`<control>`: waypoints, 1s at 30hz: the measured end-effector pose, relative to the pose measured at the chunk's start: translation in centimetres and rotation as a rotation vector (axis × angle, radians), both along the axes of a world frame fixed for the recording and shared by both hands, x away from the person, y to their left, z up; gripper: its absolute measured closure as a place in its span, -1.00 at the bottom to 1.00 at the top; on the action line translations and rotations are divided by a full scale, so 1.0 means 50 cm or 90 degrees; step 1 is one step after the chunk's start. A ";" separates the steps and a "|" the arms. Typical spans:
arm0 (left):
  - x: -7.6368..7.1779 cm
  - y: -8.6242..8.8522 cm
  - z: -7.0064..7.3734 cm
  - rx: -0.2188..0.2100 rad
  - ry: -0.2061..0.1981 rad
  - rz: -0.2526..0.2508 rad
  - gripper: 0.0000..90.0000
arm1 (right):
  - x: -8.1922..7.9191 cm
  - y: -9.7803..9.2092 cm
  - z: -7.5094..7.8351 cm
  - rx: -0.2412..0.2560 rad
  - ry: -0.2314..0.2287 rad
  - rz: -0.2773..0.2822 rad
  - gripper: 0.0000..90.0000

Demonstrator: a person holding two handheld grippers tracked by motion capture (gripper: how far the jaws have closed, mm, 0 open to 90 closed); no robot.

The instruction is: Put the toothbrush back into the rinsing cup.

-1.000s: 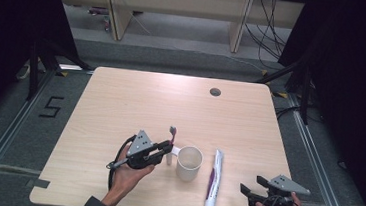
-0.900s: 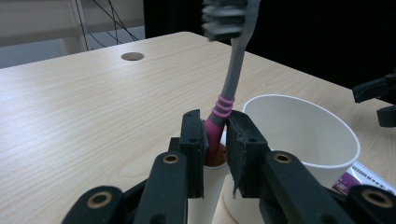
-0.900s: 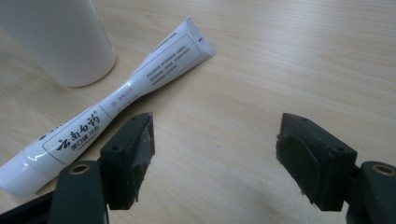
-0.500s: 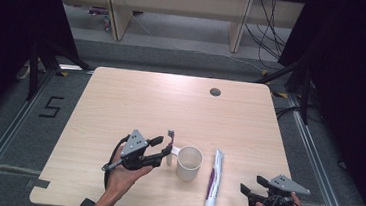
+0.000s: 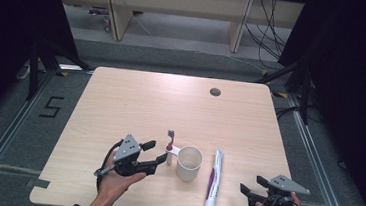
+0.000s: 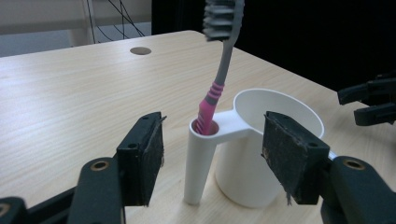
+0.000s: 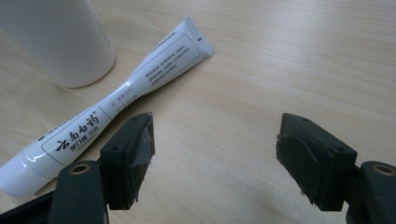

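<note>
Toothbrush standing in its cup near the front edge of the table

The left tongs (image 6: pixel 212 158) are spread wide beside the toothbrush (image 6: pixel 219 70) holder on the cup (image 5: pixel 188 163) (maybe to grab it); the right tongs (image 7: pixel 217 154), spread too, wait by the toothpaste (image 7: pixel 116 98).

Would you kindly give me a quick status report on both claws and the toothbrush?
Left claw open, straddling the cup's holder tube. Toothbrush upright in the tube, ungripped. Right claw open over bare table, toothpaste tube beside it. Nothing in the way.
</note>
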State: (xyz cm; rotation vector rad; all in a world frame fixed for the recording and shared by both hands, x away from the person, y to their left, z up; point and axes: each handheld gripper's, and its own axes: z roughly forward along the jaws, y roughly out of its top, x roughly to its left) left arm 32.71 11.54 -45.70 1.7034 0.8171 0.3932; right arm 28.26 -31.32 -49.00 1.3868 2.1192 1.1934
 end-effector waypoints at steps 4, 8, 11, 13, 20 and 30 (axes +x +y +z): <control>-0.012 0.014 -0.002 0.014 0.012 0.007 -0.22 | 0.000 0.000 0.000 0.000 0.000 0.001 -0.36; -0.020 0.026 -0.002 0.012 0.019 0.010 -0.26 | 0.000 0.000 0.000 0.001 -0.001 0.001 -0.36; -0.025 0.034 -0.003 0.010 0.022 0.005 -0.29 | 0.002 -0.002 -0.001 -0.004 -0.010 0.003 -0.36; -0.031 0.037 -0.005 0.012 0.027 0.010 -0.31 | 0.002 -0.002 -0.001 -0.008 -0.005 0.001 -0.36; -0.051 0.045 -0.016 0.030 0.034 0.001 -0.35 | 0.005 -0.006 -0.002 -0.017 -0.023 0.010 -0.37; -0.070 0.057 -0.038 0.046 0.056 0.002 -0.40 | 0.002 -0.006 -0.002 0.000 -0.004 0.000 -0.36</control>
